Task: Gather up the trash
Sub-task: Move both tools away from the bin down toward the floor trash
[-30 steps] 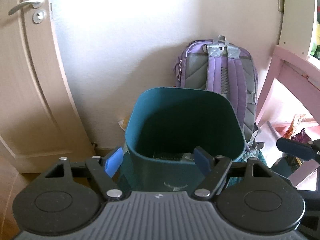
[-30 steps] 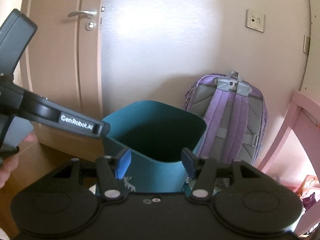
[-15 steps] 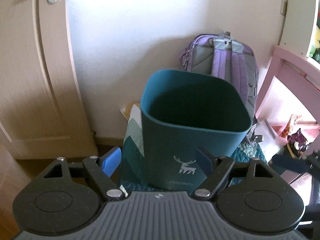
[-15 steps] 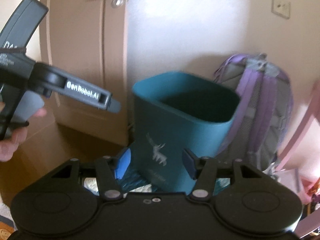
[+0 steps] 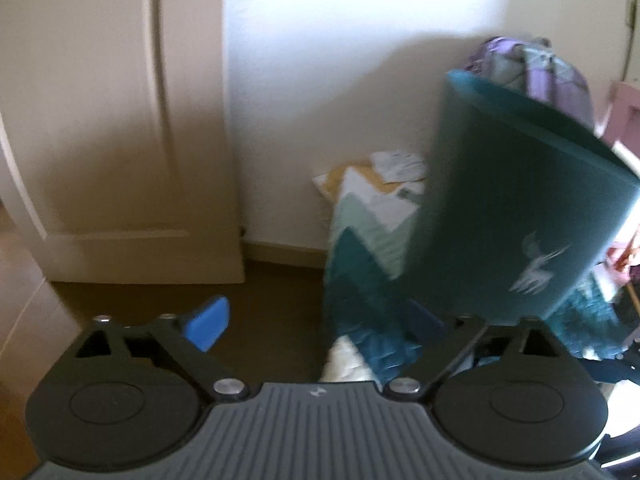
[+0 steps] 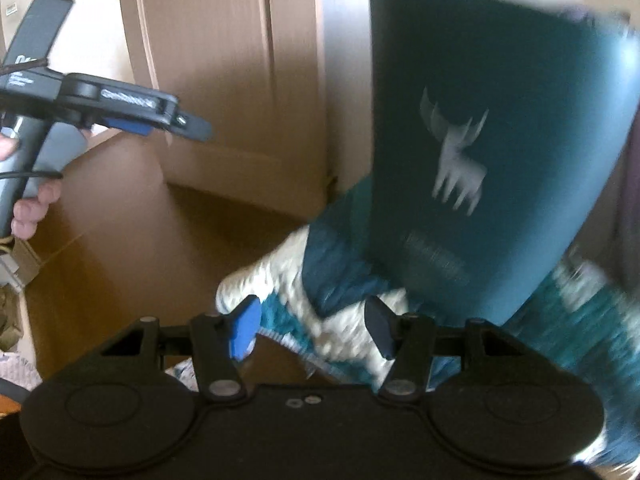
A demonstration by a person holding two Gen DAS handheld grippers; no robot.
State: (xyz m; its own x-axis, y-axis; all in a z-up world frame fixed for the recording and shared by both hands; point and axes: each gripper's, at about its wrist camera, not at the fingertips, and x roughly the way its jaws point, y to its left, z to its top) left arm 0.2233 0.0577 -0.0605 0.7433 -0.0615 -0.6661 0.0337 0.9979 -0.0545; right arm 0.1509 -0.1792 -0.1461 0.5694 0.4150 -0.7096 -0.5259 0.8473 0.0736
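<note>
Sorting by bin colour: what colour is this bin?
Dark teal bin with a white deer; clearest in right wrist view.

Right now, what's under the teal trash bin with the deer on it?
The teal bin stands on a teal-and-white patterned rug that spreads over the wooden floor. The part of the rug directly beneath the bin's base is covered, so anything lying there cannot be seen.

We tilt both grippers downward. Our left gripper (image 5: 316,318) is opening its jaws, now spread wide with nothing pressed between the pads. Our right gripper (image 6: 312,330) has its jaws parted and grips nothing. Our left hand (image 6: 34,200) wraps that gripper's handle, up and left of the right gripper.
</note>
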